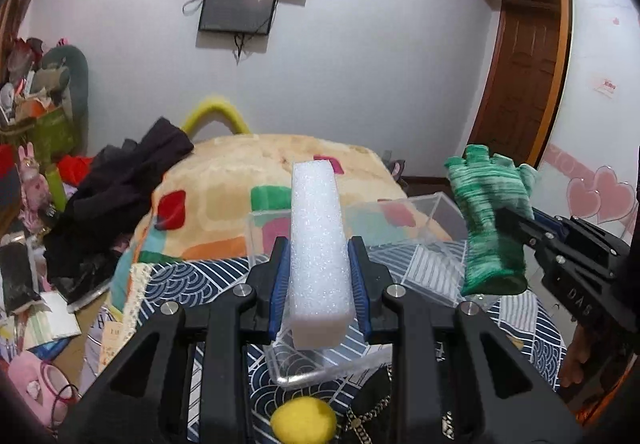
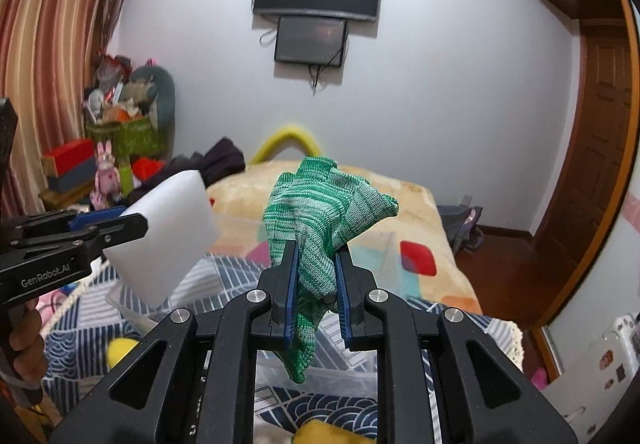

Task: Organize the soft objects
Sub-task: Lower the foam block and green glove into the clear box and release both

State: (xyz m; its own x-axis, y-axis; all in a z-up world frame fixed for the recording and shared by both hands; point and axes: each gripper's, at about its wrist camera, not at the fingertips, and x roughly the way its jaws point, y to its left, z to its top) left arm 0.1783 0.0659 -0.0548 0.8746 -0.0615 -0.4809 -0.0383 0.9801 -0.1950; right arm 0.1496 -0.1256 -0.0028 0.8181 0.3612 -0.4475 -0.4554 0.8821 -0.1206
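My left gripper (image 1: 318, 256) is shut on a white foam block (image 1: 316, 244) and holds it upright above a clear plastic box (image 1: 424, 212) on the bed. My right gripper (image 2: 316, 260) is shut on a green knitted glove (image 2: 320, 212) and holds it in the air over the same box (image 2: 352, 376). In the left wrist view the glove (image 1: 490, 220) hangs at the right, above the box's right side. In the right wrist view the foam block (image 2: 168, 236) is at the left, in the left gripper (image 2: 132, 226).
A yellow soft ball (image 1: 303, 422) lies on the patterned blue cloth (image 1: 192, 280) near me. Dark clothes (image 1: 128, 188) lie heaped on the bed's left side. Cluttered boxes and toys (image 2: 120, 132) stand at the far left. A wooden door (image 1: 520, 84) is at the right.
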